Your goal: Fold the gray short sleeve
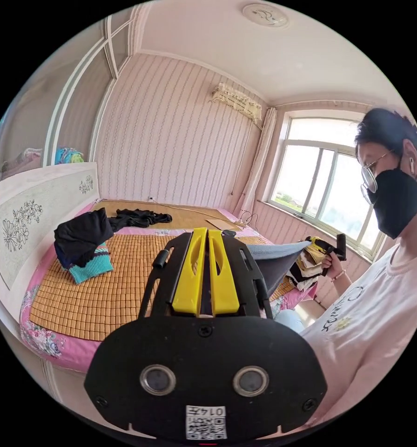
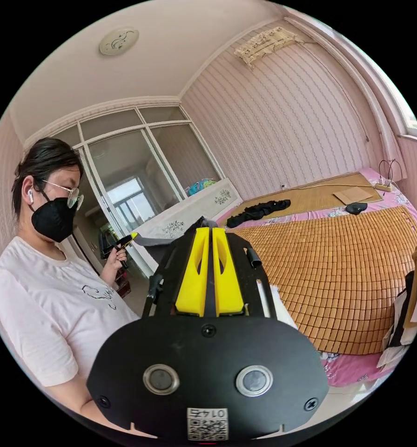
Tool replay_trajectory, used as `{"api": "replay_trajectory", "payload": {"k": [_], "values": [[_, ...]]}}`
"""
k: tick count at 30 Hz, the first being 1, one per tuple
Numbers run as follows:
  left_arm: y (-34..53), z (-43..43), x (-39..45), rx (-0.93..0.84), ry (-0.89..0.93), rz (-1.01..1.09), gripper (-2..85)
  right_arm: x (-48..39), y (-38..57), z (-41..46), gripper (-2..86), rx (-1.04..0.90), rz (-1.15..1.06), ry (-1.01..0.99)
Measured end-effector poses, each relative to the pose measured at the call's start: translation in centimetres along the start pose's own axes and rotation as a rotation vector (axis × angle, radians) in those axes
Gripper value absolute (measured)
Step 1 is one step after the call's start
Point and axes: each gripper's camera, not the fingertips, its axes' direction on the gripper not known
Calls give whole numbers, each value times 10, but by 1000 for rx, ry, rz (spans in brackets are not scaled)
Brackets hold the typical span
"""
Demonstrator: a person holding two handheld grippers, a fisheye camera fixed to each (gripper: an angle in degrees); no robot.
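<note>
Left gripper view: the left gripper [image 1: 206, 237] has its yellow jaws pressed together, pinching an edge of the gray short-sleeve garment [image 1: 276, 260], which stretches taut in the air to the right gripper [image 1: 316, 243], held in the person's hand [image 1: 333, 266]. Beyond lies the orange bamboo mat [image 1: 101, 288] on the pink floral bed [image 1: 50, 342], with a pile of dark and teal clothes [image 1: 85, 244] near the headboard. Right gripper view: the right gripper [image 2: 209, 235] is likewise clenched on the gray cloth.
</note>
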Motion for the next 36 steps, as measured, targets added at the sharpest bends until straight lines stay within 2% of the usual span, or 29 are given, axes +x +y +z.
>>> {"api": "replay_trajectory", "payload": {"k": [2,6,8,10,13,16,19,23,25,30,34,36], "values": [[-2,29,-12,-39,-1,-20,-10,5,-10,18,3,-66,8,57],[-25,137,-62,-208,62,-216,-10,47,-45,88,3,-212,98,130],[-59,168,-66,-224,47,-204,-10,56,-80,113,3,-227,111,163],[-105,176,-57,-163,4,-154,-10,36,-147,116,3,-88,18,242],[-176,153,-47,66,76,-133,-10,-4,-225,95,3,111,-116,264],[-210,122,-23,203,7,-15,-10,-25,-252,65,4,310,-161,212],[-193,111,-4,222,-74,106,-10,-35,-228,67,4,312,-259,219],[-118,158,-23,40,-71,82,-10,-3,-162,106,4,134,-217,277],[-72,191,-35,-79,-101,76,-10,45,-108,142,4,-15,-83,288],[77,300,-60,-502,-165,44,-10,153,11,222,5,-322,278,304],[145,338,-62,-679,-159,18,-10,208,95,270,4,-525,506,316],[173,351,-64,-783,-118,-23,-10,216,120,280,4,-563,557,311]]}}
